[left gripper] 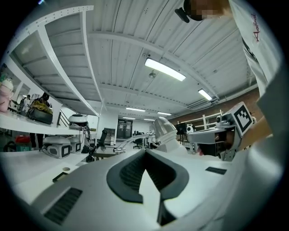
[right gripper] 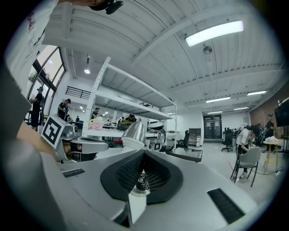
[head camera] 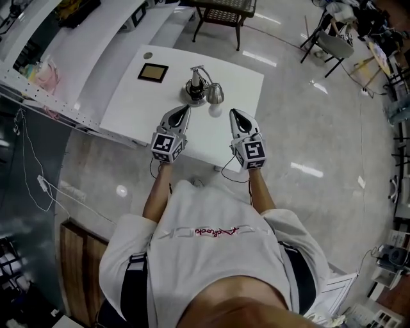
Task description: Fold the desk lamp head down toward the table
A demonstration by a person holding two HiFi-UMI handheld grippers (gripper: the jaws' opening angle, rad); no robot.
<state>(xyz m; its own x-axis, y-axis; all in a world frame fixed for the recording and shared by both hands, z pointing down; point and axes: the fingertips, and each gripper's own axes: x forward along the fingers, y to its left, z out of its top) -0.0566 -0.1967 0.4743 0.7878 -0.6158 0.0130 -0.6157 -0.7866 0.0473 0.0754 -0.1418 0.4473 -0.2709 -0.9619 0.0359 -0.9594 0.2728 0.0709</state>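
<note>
Two tools to note, nearest first. Found the left tool [head camera: 186, 110] with its jaws pressed together on nothing, and the right tool [head camera: 232, 113] likewise closed and empty. Held both level and side by side with a gap between them, marker cubes over the near edge of the tabletop [head camera: 128, 106], tips reaching in over the white surface. Sat the right tool's cube close to the near right corner, so little tabletop remained on that side.

Just beyond the tips, kept a bare strip of tabletop, then met the desk lamp [head camera: 204, 88]. Stood near the middle of the tabletop on a round base, with a bent arm rising behind and the metal head out to the right of the base. Lay roughly between the lines of the two tools and touched neither.

Left of the lamp, noted a flat dark square [head camera: 153, 72] lying apart from it, with plenty of bare white around. Farther back, spotted a small round hole [head camera: 148, 56] near the far left corner.

Past the right edge, found wide shiny floor [head camera: 307, 115], open for moving. On the left, hemmed in by long white shelving [head camera: 77, 38] running alongside. Beyond the far edge, made out a dark chair [head camera: 224, 11] standing clear of the tabletop, and farther right a folding chair [head camera: 334, 46] among clutter.
</note>
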